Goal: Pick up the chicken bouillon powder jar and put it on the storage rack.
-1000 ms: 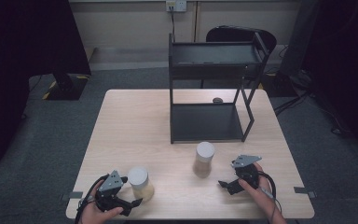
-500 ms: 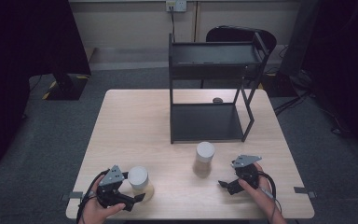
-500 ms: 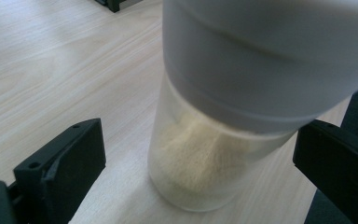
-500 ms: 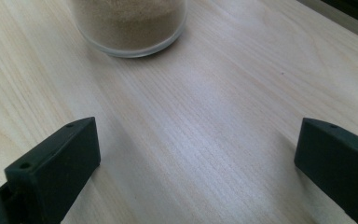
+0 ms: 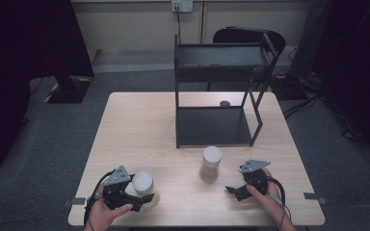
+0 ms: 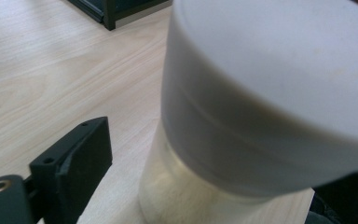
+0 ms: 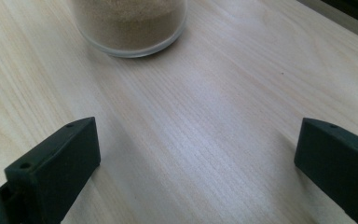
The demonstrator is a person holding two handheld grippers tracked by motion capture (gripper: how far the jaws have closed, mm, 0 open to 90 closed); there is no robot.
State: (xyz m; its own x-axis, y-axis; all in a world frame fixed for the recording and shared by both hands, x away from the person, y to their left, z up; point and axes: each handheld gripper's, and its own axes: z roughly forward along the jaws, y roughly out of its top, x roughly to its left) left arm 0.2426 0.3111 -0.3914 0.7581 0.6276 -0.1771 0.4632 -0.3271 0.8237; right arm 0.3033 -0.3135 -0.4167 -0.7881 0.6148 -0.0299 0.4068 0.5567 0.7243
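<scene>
I see a light wood table (image 5: 139,130) standing on grey carpet (image 5: 53,144). A black two-tier shelf rack (image 5: 217,96) stands on the table toward its far edge, right of the middle. Just behind the rack's lower shelf, a small dark object (image 5: 225,103) lies on the table; I cannot tell what it is. A white-lidded jar with brown contents (image 5: 210,163) stands near the middle of the near half, just in front of the rack. A second white-lidded jar with pale contents (image 5: 144,188) sits near the near left corner.
</scene>
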